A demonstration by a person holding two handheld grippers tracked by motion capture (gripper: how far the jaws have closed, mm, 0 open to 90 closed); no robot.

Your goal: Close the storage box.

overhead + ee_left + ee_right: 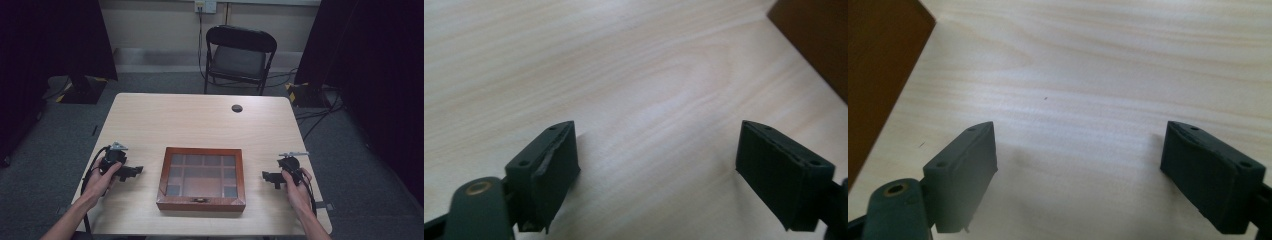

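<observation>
with both the left gripper and right gripper wide and empty beside the wooden box at the near middle of the surface, an uneven approach could shove it askew.

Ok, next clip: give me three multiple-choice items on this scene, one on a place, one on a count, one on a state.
1. Where does the wooden box sit?
A. between the two grippers
B. at the table's far edge
C. on the chair

2. How many chairs stand behind the table?
A. none
B. one
C. three

3. How is the box's glass lid?
A. lifted off
B. propped upright
C. closed flat

Answers:
1 A: the left gripper and the right gripper flank the box, fingers pointing at it.
2 B: a single black folding chair stands there.
3 C: the lid lies flat on the box, the compartments seen through its glass.
</observation>
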